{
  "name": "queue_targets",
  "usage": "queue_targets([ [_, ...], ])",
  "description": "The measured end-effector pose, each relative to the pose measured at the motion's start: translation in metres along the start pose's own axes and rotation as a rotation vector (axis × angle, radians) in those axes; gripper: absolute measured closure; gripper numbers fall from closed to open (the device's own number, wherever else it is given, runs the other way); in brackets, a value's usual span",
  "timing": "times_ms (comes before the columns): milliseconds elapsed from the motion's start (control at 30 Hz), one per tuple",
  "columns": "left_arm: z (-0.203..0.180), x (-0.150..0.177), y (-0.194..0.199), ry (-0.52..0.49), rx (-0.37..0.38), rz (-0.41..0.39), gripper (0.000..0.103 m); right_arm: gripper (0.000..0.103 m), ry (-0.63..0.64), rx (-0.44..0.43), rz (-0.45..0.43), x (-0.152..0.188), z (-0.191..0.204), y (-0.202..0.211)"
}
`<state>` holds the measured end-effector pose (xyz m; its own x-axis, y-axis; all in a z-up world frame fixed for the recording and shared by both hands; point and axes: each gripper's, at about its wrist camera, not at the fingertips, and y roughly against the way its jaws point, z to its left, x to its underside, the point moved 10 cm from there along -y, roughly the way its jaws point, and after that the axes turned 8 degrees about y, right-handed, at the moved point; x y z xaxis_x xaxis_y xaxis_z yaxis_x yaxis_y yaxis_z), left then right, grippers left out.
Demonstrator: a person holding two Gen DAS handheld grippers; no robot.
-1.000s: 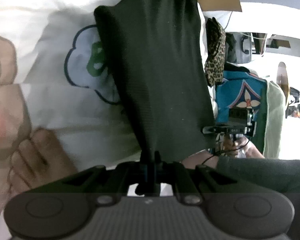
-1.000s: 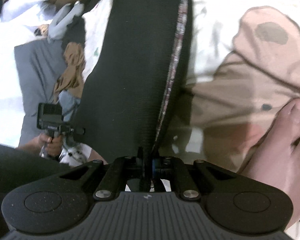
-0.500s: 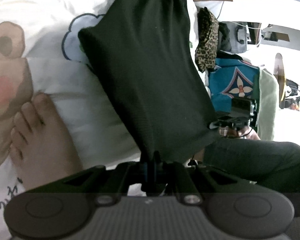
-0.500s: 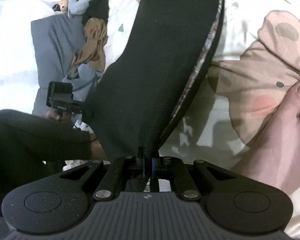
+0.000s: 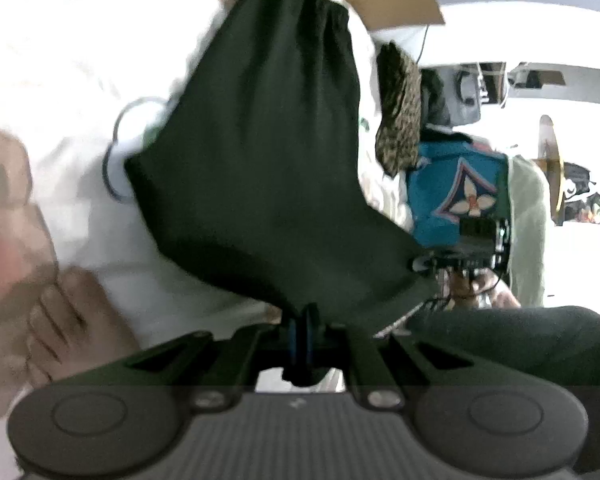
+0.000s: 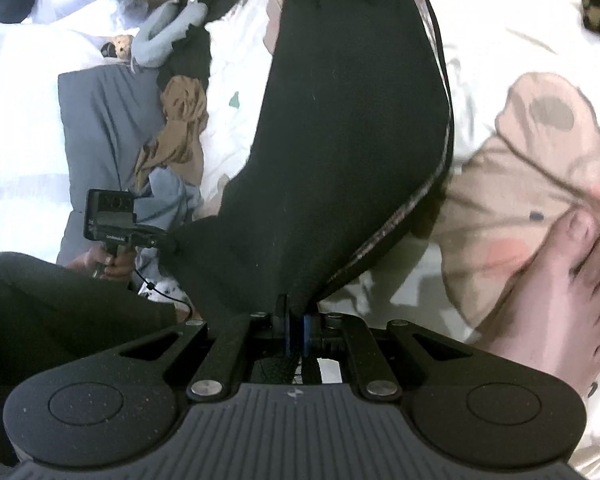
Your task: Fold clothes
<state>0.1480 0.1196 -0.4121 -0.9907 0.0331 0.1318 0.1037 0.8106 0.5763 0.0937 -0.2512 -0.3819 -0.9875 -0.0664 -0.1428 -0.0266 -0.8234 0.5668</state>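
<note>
A black garment hangs stretched between both grippers above a white printed bedsheet. My left gripper is shut on one corner of its near hem. In the right wrist view the same black garment, with a patterned trim along its right edge, is pinched at the other corner by my right gripper, also shut. Each view shows the opposite gripper at the garment's far corner: the right one and the left one. The garment's far end droops onto the bed.
A bare foot rests on the sheet's bear print; the other foot shows in the right wrist view. A dark trouser leg lies near. Piled clothes sit at the sides: leopard print, teal, grey, brown.
Both grippers have risen with the black garment, lifting more of it off the sheet. Both grips stay closed on it.
</note>
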Motion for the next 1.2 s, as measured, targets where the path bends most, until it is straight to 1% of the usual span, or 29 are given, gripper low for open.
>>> queue_targets([
  [100,-0.008,-0.009,0.01,-0.001,-0.013,-0.035,0.099,0.099,0.002,0.001,-0.044,-0.014,0.004,0.007],
  [200,-0.023,-0.018,0.017,-0.033,-0.025,-0.068,0.099,0.099,0.009,0.012,-0.09,-0.03,0.008,0.013],
  [333,-0.037,-0.038,0.032,-0.045,0.002,-0.138,0.099,0.099,0.02,0.027,-0.141,-0.049,0.014,0.022],
  [400,-0.039,-0.047,0.035,-0.049,-0.027,-0.155,0.099,0.099,0.018,0.028,-0.165,-0.057,0.015,0.027],
  [500,-0.043,-0.056,0.031,-0.063,-0.114,-0.155,0.099,0.099,0.016,0.025,-0.197,-0.069,0.021,0.032],
  [533,-0.045,-0.06,0.03,-0.069,-0.126,-0.159,0.099,0.099,0.023,0.029,-0.203,-0.073,0.024,0.033],
  [700,-0.053,-0.079,0.032,-0.072,-0.135,-0.206,0.099,0.099,0.054,0.034,-0.237,-0.093,0.038,0.037],
  [800,-0.06,-0.091,0.039,-0.075,-0.121,-0.249,0.099,0.099,0.057,0.038,-0.269,-0.104,0.039,0.042],
  [933,-0.072,-0.108,0.046,-0.104,-0.104,-0.298,0.099,0.099,0.051,0.048,-0.31,-0.12,0.035,0.047],
  [1067,-0.079,-0.131,0.047,-0.119,-0.104,-0.342,0.099,0.099,0.037,0.067,-0.338,-0.138,0.026,0.046],
  [1200,-0.079,-0.151,0.04,-0.128,-0.103,-0.36,0.099,0.099,0.026,0.086,-0.361,-0.15,0.014,0.042],
])
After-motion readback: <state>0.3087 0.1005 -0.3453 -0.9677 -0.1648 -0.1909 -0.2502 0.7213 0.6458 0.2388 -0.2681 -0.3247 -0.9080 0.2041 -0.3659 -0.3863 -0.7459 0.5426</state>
